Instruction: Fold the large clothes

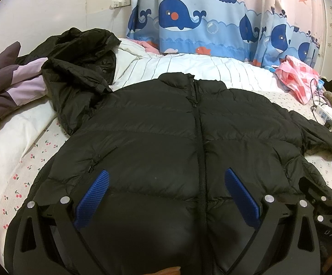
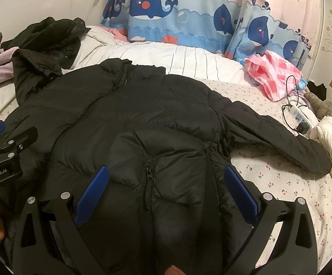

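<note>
Cherry-print bed sheet (image 2: 280, 178) fills my view, with the black puffer jacket (image 1: 166, 126) spread front-up across it. Over its lower hem I have the left gripper (image 1: 166, 197) and right gripper (image 2: 166, 194), both spread wide, gripping nothing.

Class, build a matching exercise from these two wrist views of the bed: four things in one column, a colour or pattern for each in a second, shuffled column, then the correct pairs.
Things
1. puffer jacket
2. curtain
3. plastic bag
4. bed sheet

Descriptions
A. pink and white check
B. plain black, zipped down the front
C. white with small cherries
D. blue with whales

Pairs: 1-B, 2-D, 3-A, 4-C
</note>
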Demonstrator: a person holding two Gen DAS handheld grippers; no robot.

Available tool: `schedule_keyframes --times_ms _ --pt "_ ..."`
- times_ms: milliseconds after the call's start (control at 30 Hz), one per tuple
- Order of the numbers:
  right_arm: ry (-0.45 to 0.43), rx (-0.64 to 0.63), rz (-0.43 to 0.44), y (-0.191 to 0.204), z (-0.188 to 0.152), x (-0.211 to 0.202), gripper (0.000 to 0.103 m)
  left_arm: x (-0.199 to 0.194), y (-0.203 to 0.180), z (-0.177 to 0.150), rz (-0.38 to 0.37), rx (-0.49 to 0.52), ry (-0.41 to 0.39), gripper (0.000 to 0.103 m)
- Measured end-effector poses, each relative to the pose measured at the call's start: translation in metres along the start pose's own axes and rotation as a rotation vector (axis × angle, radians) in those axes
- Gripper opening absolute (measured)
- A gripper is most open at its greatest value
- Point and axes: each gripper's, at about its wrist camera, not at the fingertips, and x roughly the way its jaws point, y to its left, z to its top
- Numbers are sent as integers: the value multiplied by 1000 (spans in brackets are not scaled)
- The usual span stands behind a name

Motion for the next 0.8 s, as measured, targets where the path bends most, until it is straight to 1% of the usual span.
schedule_keyframes --times_ms 267,467,567,633,700,800 --pt "15 13 13 0 3 2 97 0 -1 -1 1 -1 2 97" --pt "26 47 34 -8 6 3 97 0 -8 -4 4 3 8 97" --pt "27 73 62 -18 10 1 97 1 -9 -4 5 6 9 97" --pt "10 122 75 -36 18 -4 97 1 -9 -5 1 3 13 97" --pt "-14 208 101 -72 27 -14 97 4 -7 -3 -1 1 20 97" --pt "-44 409 97 -158 29 -28 97 5 -5 -4 -5 -6 28 97"
